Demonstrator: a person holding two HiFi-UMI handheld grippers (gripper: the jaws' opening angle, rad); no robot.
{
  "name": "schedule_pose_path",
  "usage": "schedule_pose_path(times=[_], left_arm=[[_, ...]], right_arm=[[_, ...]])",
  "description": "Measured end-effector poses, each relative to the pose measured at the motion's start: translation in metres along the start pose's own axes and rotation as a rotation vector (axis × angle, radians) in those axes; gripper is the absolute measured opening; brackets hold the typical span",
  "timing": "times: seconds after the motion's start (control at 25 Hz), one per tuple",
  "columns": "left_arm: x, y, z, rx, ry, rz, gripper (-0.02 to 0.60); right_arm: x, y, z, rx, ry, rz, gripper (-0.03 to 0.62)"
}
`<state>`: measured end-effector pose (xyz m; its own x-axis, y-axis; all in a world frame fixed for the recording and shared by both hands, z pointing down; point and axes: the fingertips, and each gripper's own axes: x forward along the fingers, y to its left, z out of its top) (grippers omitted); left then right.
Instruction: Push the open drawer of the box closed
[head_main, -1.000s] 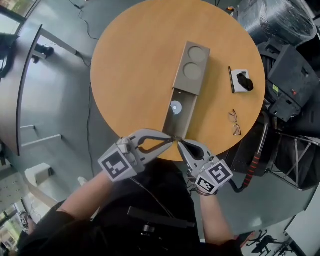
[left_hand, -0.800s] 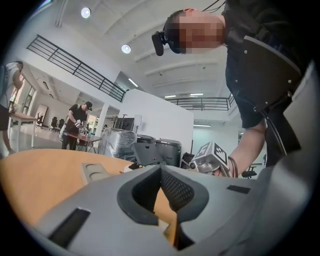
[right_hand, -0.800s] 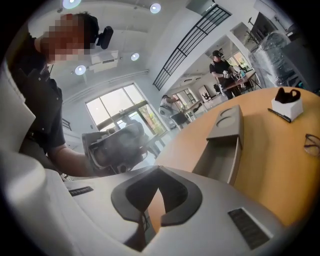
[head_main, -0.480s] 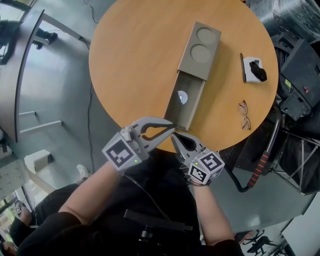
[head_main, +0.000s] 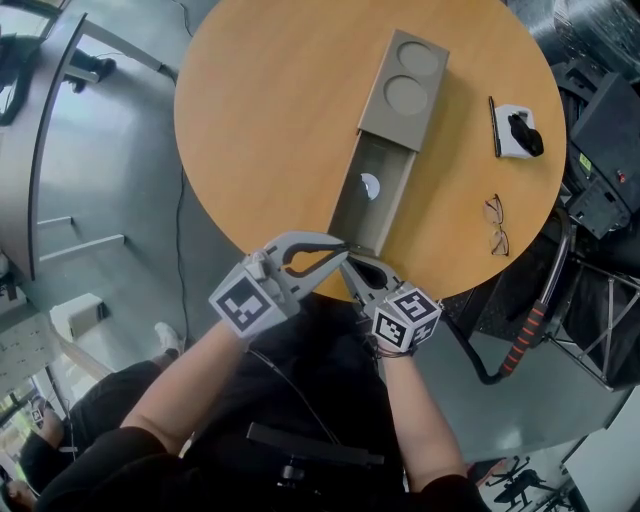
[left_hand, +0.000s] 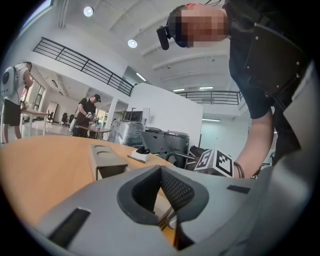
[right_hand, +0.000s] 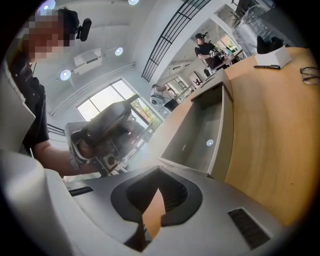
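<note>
The long matte taupe box (head_main: 404, 88), drawer (head_main: 364, 220) open nearward, is lying on the round wooden worktop (head_main: 270, 120). The grey left hand-held gripper (head_main: 342, 247) and right hand-held gripper (head_main: 351, 268), jaws pressed together, are sitting at the drawer's near end.

The box (head_main: 405, 78) is a long taupe block with two round recesses in its top, lying flat and slantwise on the round wooden surface (head_main: 270, 120). Its drawer (head_main: 385, 215) is pulled well out towards the near edge of the surface, a shallow open tray of the same colour with a small pale disc (head_main: 371, 184) on its floor.
</note>
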<state>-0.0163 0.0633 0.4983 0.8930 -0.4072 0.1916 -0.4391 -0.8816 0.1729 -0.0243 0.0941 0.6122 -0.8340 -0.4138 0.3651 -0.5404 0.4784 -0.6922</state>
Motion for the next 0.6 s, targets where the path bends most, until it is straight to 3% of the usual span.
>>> schedule_pose_path(times=[0.6], left_arm=[[0.005, 0.004, -0.012, -0.064, 0.003, 0.026, 0.031]], right_arm=[[0.009, -0.014, 0.003, 0.029, -0.011, -0.022, 0.025]])
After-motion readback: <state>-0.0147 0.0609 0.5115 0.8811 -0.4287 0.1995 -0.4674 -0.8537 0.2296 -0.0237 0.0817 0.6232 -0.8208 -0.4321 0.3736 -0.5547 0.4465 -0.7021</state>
